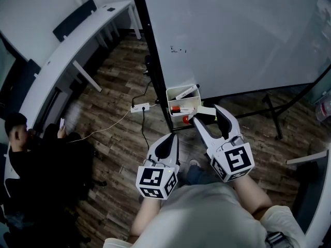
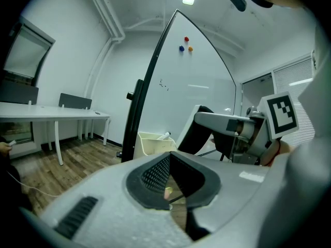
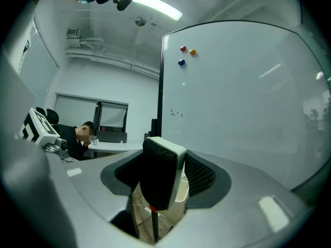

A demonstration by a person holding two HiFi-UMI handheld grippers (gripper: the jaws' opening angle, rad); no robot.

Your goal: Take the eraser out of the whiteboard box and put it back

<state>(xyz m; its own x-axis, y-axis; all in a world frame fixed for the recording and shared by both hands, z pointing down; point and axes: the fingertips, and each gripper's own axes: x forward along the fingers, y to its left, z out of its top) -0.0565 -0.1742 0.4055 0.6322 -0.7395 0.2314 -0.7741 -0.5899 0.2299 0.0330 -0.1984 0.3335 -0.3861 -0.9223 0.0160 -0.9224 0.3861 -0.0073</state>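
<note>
By box (image 1: 176,92), right tongs (image 1: 206,112) level (clasping eraser (image 3: 163,161))

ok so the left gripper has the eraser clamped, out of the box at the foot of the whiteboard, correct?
Not quite. The right gripper has the eraser clamped, as the right gripper view shows. The left gripper has nothing between its jaws. The rest stands: the eraser is out of the box at the foot of the whiteboard.
</note>
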